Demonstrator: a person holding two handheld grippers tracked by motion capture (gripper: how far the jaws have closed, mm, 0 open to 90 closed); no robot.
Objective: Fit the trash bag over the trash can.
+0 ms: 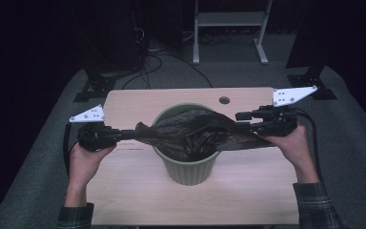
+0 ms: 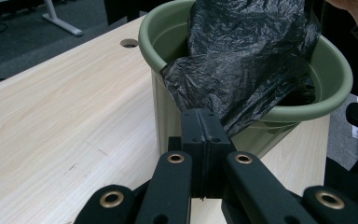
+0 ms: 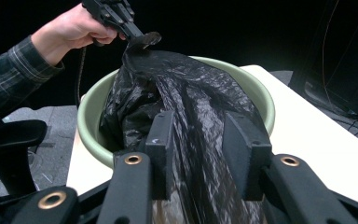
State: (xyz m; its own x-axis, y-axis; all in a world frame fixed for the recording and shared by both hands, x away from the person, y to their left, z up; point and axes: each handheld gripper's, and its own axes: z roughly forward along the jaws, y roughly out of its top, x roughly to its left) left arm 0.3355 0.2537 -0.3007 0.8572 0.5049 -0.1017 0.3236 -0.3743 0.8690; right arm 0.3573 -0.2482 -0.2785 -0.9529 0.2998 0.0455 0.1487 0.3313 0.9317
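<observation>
Crinkled glossy black plastic bag (image 1: 190,131), smooth matt green plastic bin (image 1: 189,169), pale wood-grain table (image 1: 138,191)

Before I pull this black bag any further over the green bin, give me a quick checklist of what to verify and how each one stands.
1. Left gripper clamped on the black bag: ok, jaws shut on its edge.
2. Right gripper pinching the bag: not ok, jaws stand apart with the plastic running loosely between them.
3. Bag spans the green bin: ok, stretched across its mouth.
4. Bag rim folded over the bin's lip: not ok.
5. Bin upright on the table: ok.
6. Bag free of tears: cannot tell.
</observation>
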